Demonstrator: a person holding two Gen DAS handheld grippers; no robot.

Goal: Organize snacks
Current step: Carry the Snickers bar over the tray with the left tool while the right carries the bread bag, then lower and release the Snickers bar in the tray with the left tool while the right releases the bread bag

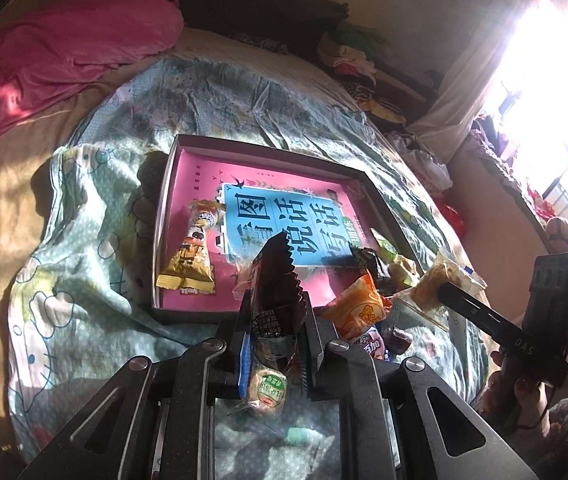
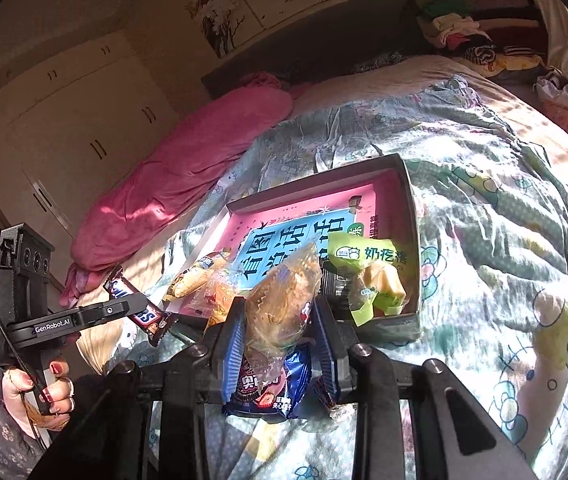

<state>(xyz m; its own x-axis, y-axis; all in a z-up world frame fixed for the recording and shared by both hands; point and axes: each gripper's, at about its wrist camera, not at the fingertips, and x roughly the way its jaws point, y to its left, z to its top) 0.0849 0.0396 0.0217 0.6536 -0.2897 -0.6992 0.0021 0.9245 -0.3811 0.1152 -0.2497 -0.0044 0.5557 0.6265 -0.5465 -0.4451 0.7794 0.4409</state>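
Two grippers, both loaded, near the box.

Left wrist view: left gripper (image 1: 278,320) has jaws clamped on a Snickers bar (image 1: 274,280), dark glossy wrapper, serrated end seal pointing up toward the shallow box (image 1: 166,200). Box is dark card with a pink and blue book lining the bottom, sitting on a rumpled cartoon-print quilt (image 1: 84,240). Yellow wrapped snack (image 1: 194,252) already lies inside at the left. Loose pile just outside the near corner: orange packet (image 1: 359,308), clear bag of crumbly snack (image 1: 435,284). Bar looks stiff and light; mid-body grip seems right, film is probably slippery.

Right wrist view: right gripper (image 2: 280,320) is closed on a clear bag with brownish contents (image 2: 284,296). Soft, crinkly, likely crushable, so I'd squeeze lightly and hold the bulk rather than the seal. Green milk-snack packet (image 2: 367,280) rests in the box's near right corner. Blue Oreo pack (image 2: 272,388) lies on the quilt under the jaws.
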